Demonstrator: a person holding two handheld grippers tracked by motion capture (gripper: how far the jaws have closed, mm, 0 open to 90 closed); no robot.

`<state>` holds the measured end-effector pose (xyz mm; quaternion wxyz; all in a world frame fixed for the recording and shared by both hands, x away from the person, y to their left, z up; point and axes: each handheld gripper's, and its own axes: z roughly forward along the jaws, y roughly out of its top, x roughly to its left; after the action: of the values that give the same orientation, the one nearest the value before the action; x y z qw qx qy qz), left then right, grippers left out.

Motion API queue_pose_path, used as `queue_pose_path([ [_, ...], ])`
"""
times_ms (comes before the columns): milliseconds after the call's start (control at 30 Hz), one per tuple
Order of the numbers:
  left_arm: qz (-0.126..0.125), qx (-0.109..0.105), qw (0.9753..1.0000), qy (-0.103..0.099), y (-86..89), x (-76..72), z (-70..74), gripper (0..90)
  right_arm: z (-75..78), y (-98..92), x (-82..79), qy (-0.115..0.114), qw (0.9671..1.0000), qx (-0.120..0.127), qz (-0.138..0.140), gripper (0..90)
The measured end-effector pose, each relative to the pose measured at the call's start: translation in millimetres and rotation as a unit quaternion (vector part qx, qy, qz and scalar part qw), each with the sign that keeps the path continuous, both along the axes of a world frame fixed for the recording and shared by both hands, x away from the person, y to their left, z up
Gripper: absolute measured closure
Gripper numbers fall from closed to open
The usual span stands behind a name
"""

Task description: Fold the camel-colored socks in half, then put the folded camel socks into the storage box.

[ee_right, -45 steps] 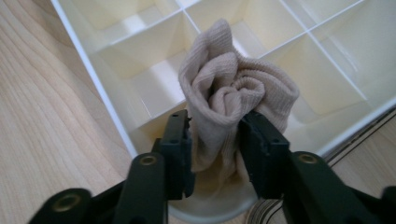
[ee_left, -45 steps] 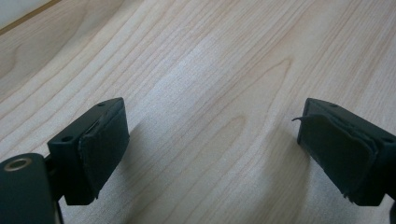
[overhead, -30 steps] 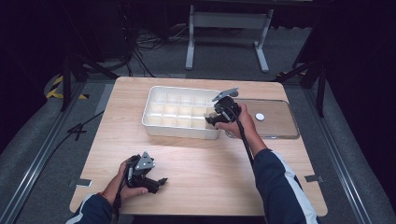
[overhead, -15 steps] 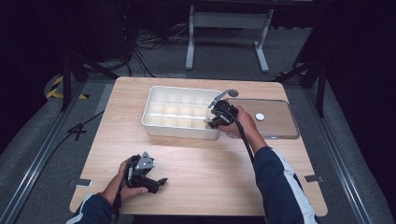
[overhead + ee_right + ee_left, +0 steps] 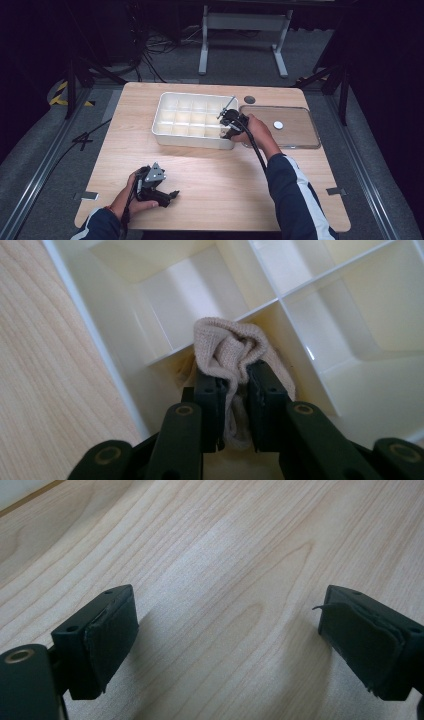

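I can read no writing on the white divided tray (image 5: pixel 172 131), on the clear lid (image 5: pixel 300 135) with its white knob to the tray's right, or on the beige knitted cloth (image 5: pixel 232 347) that my right gripper (image 5: pixel 234 385) pinches over a near corner compartment, jaws closed tight on the fabric. Since a second ago that gripper has dropped lower into the tray's right end — my left gripper (image 5: pixel 225 630) stays low on the pale wooden table (image 5: pixel 220 190), jaws wide apart and holding nothing. Grey floor and dark stands ring the table.

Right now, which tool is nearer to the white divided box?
Right. The right tool is at the white divided box, holding a beige cloth over it; the left tool rests apart, on the table's near side.
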<state>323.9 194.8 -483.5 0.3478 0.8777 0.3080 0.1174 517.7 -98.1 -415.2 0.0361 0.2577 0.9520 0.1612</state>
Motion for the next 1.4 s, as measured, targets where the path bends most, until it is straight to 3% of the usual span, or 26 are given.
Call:
queue_pose_path([
  [100, 0.0, 0.0, 1.0, 0.0, 0.1, 0.0, 0.0, 9.3, 0.9, -4.1, 1.6, 0.004, 0.9999, 0.015, 0.002, 75.3],
  [233, -0.003, -0.002, 1.0, 0.002, 0.0, 0.5, -0.2, 9.2, 3.1, -10.9, -1.5, -0.007, 0.9992, 0.038, 0.002, 74.0],
  [400, -0.003, -0.002, 1.0, 0.002, 0.1, 0.6, -0.2, 9.2, 5.2, -13.2, -5.5, -0.018, 0.9989, 0.042, 0.007, 71.6],
  [600, -0.005, -0.002, 1.0, 0.003, 0.2, 0.8, 0.0, 9.2, 14.4, -19.3, -10.4, -0.042, 0.9972, 0.061, -0.012, 61.8],
  [733, -0.008, 0.001, 1.0, 0.004, 0.4, 1.2, 0.4, 9.2, 19.6, -23.7, -16.5, -0.061, 0.9945, 0.082, -0.025, 56.7],
  [833, -0.01, 0.0, 0.9999, 0.002, -0.4, 2.2, -0.1, 8.9, 26.7, -30.3, -23.8, -0.087, 0.9897, 0.108, -0.034, 55.9],
  [1000, -0.009, 0.002, 1.0, 0.002, -1.1, 2.4, 0.0, 8.4, 35.5, -43.4, -39.6, -0.103, 0.985, 0.137, -0.022, 55.8],
  [1067, -0.008, 0.002, 1.0, 0.002, -1.1, 2.1, 0.1, 8.4, 37.7, -45.9, -44.9, -0.11, 0.9853, 0.129, -0.019, 54.2],
  [1200, -0.007, 0.002, 1.0, 0.002, -1.1, 2.0, 0.1, 8.4, 42.2, -50.4, -56.5, -0.122, 0.9827, 0.139, -0.01, 53.5],
  [1400, -0.008, 0.002, 1.0, 0.003, -1.1, 2.2, 0.1, 8.4, 45.2, -53.9, -72.2, -0.136, 0.9831, 0.123, 0.004, 50.3],
])
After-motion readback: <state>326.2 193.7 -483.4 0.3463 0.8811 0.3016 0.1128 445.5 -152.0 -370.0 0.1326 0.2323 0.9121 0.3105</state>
